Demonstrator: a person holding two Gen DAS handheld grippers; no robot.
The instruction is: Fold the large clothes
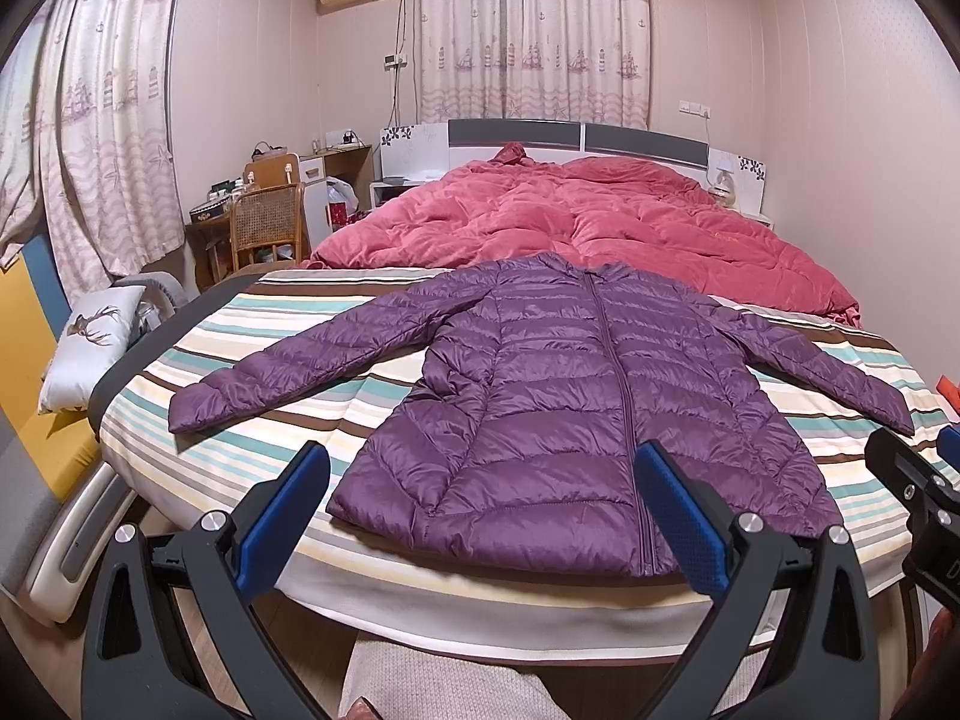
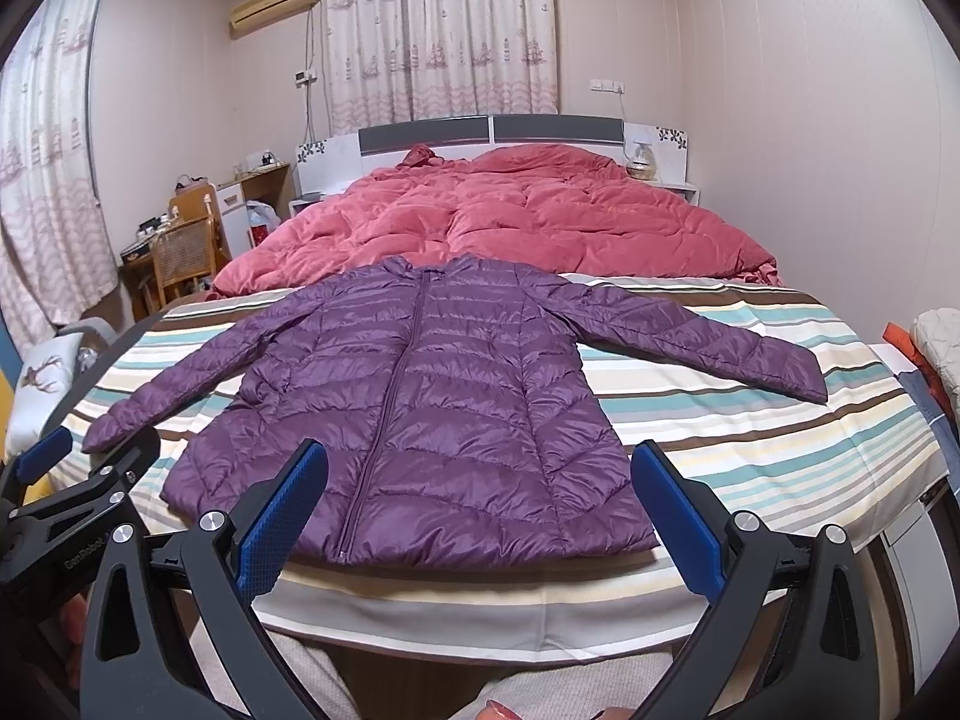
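A purple quilted puffer jacket [image 1: 558,396] lies flat and zipped on the striped bed sheet [image 1: 288,420], front up, both sleeves spread out. It also shows in the right wrist view [image 2: 432,408]. My left gripper [image 1: 480,480] is open and empty, held above the jacket's hem at the foot of the bed. My right gripper [image 2: 480,480] is open and empty, also above the hem. The right gripper's body shows at the right edge of the left wrist view [image 1: 918,480].
A rumpled red duvet [image 1: 570,222] covers the far half of the bed. A deer-print pillow [image 1: 90,348] lies left of the bed. A wicker chair [image 1: 264,228] and cluttered desk stand at the back left. Folded items [image 2: 936,354] sit at the right.
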